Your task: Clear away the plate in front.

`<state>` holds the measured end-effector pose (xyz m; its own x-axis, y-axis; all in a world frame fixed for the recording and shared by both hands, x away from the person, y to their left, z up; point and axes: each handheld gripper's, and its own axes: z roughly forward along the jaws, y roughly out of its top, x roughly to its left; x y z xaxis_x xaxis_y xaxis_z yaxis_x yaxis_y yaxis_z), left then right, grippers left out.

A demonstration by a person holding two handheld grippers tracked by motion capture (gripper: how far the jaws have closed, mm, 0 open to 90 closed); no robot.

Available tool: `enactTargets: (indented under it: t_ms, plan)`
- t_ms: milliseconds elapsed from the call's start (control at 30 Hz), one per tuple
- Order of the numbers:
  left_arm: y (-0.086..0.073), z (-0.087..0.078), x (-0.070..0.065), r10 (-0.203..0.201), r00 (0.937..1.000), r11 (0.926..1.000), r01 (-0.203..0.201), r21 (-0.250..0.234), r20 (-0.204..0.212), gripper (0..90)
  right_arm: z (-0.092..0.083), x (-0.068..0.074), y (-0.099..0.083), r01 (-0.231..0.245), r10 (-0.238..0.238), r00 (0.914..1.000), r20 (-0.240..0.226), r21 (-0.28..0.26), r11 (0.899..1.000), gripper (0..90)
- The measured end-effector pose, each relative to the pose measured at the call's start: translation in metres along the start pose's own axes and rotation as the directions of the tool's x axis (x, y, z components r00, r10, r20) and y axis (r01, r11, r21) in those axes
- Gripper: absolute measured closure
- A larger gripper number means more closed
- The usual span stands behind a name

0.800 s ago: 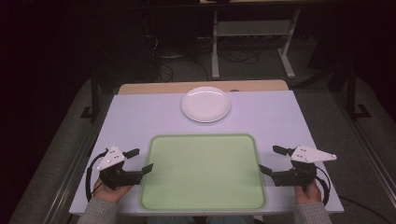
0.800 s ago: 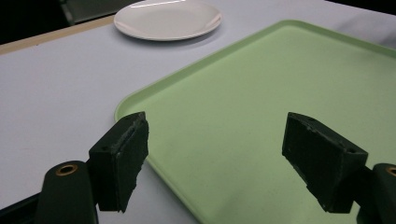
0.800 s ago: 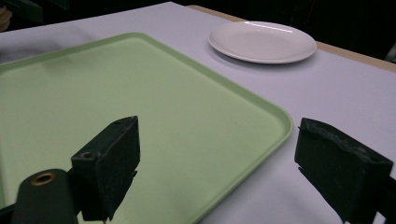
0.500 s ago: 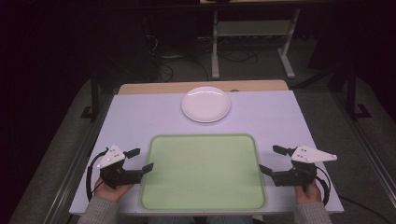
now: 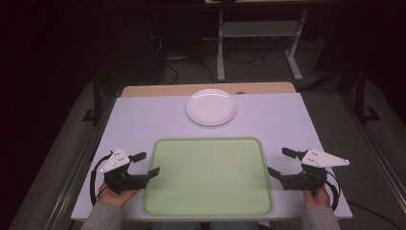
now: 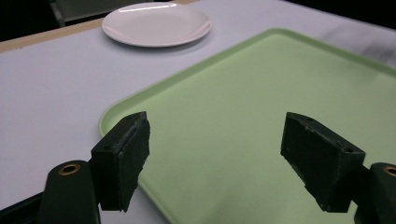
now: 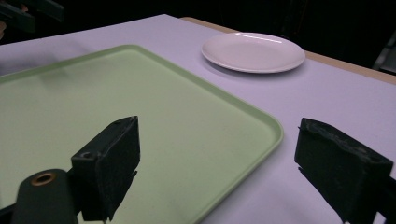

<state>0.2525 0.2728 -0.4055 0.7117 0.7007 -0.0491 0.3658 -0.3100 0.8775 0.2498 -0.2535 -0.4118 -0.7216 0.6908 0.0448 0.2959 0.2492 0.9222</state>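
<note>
A light green tray (image 5: 208,175) lies empty on the near half of the lavender table, and a white plate (image 5: 211,106) sits beyond it near the far edge. My left gripper (image 5: 146,164) rests at the tray's left rim, open, with nothing between its jaws. My right gripper (image 5: 281,162) sits at the tray's right rim, also open and empty. The left gripper view looks across the tray (image 6: 261,116) toward the plate (image 6: 157,23) between the two black pads (image 6: 122,154). In the right gripper view the tray's corner (image 7: 154,121) and the plate (image 7: 253,51) lie ahead.
The table's wooden far edge (image 5: 206,89) runs behind the plate. Past it, on the dark floor, stand a metal stand (image 5: 261,33) and loose cables (image 5: 177,62). Bare tabletop lies on both sides of the plate.
</note>
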Motion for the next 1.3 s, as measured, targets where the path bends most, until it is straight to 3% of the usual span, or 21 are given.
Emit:
enactTargets:
  t_ms: [67, 100, 433, 500, 767, 867, 900, 1000, 1133, 1200, 1267, 1300]
  plan:
    - [0.000, 0.001, 0.000, 0.003, 1.0000, 1.0000, -0.003, 0.005, 0.001, 23.3, 0.000, 0.000, 0.000, 0.000, 0.000, 1.0000, 0.003, -0.001, 1.000, 13.3]
    - [0.002, 0.003, 0.000, -0.016, 0.9997, 0.9999, 0.016, 0.005, 0.018, 23.3, -0.001, -0.001, 0.000, -0.004, 0.004, 1.0000, 0.006, -0.005, 1.000, 13.3]
    - [0.014, 0.013, 0.001, -0.065, 0.9953, 0.9978, 0.064, 0.019, 0.071, 24.0, -0.002, -0.001, 0.000, 0.002, -0.002, 0.9999, 0.014, -0.003, 1.000, 13.4]
    - [0.019, 0.020, 0.006, -0.113, 0.9895, 0.9932, 0.110, 0.037, 0.090, 23.3, -0.002, -0.001, 0.000, 0.006, -0.005, 0.9999, 0.016, -0.001, 1.000, 13.4]
    - [0.041, 0.030, 0.021, -0.190, 0.9755, 0.9811, 0.184, 0.059, 0.111, 22.6, -0.002, -0.002, 0.000, 0.003, -0.003, 0.9998, 0.018, -0.004, 1.000, 13.4]
    - [0.052, 0.038, 0.029, -0.232, 0.9651, 0.9720, 0.225, 0.069, 0.122, 23.4, -0.001, -0.002, 0.000, 0.007, -0.007, 0.9998, 0.017, -0.001, 1.000, 13.4]
    - [0.052, 0.038, 0.029, -0.232, 0.9651, 0.9720, 0.225, 0.069, 0.122, 23.4, -0.001, -0.002, 0.000, 0.008, -0.008, 0.9998, 0.016, 0.001, 1.000, 13.4]
    - [0.062, 0.048, 0.036, -0.278, 0.9518, 0.9598, 0.270, 0.078, 0.130, 23.2, 0.000, -0.002, 0.000, 0.006, -0.006, 0.9999, 0.010, 0.001, 1.000, 13.4]
    - [0.070, 0.056, 0.042, -0.287, 0.9494, 0.9568, 0.279, 0.083, 0.126, 23.2, 0.000, -0.002, 0.000, 0.006, -0.007, 0.9999, 0.011, 0.002, 1.000, 13.4]
    - [0.078, 0.064, 0.049, -0.323, 0.9377, 0.9455, 0.314, 0.087, 0.128, 23.2, 0.001, -0.002, 0.000, 0.007, -0.007, 0.9999, 0.011, 0.003, 1.000, 13.4]
    - [0.080, 0.067, 0.051, -0.335, 0.9344, 0.9412, 0.325, 0.091, 0.122, 23.2, 0.001, -0.002, 0.000, 0.007, -0.007, 0.9999, 0.011, 0.005, 1.000, 13.3]
    - [0.083, 0.071, 0.054, -0.352, 0.9275, 0.9348, 0.342, 0.096, 0.125, 23.2, 0.001, -0.002, 0.000, 0.007, -0.007, 0.9999, 0.010, 0.008, 1.000, 13.4]
